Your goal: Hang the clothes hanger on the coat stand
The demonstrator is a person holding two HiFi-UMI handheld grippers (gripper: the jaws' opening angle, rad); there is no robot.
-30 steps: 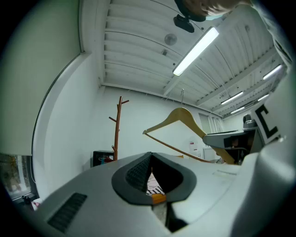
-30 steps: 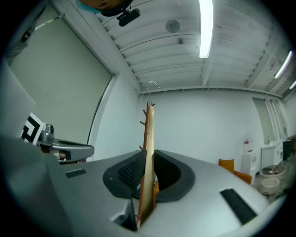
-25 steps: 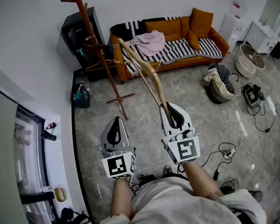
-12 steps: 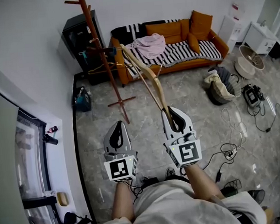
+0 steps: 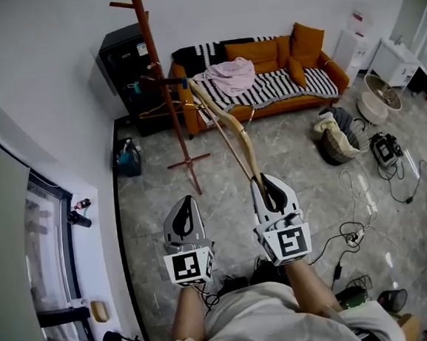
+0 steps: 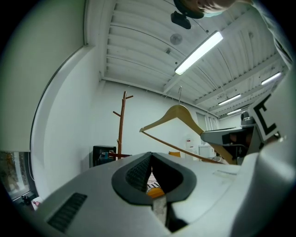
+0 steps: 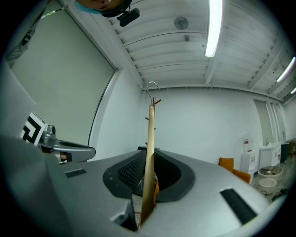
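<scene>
The brown wooden coat stand (image 5: pixel 163 89) rises near the back wall, left of the sofa. My right gripper (image 5: pixel 265 178) is shut on one end of the pale wooden clothes hanger (image 5: pixel 228 124). The hanger slants up and away toward the stand, and its far end appears just right of the pole. In the right gripper view the hanger (image 7: pixel 150 148) stands edge-on between the pads, with its metal hook (image 7: pixel 151 86) on top and the stand behind it. My left gripper (image 5: pixel 184 200) is beside the right one, shut and holding nothing. In the left gripper view the hanger (image 6: pixel 178 113) hangs right of the stand (image 6: pixel 122 125).
An orange sofa (image 5: pixel 306 43) with a striped blanket and a pink garment lines the back wall. A black cabinet (image 5: pixel 123 59) stands behind the stand, and a blue bag (image 5: pixel 125 157) sits on the floor left of its base. Bags, a basket and cables (image 5: pixel 352 228) lie at right.
Both grippers and the hanger have come closer to the coat stand. The stand and the sofa sit lower in the head view. The grip on the hanger is unchanged.
</scene>
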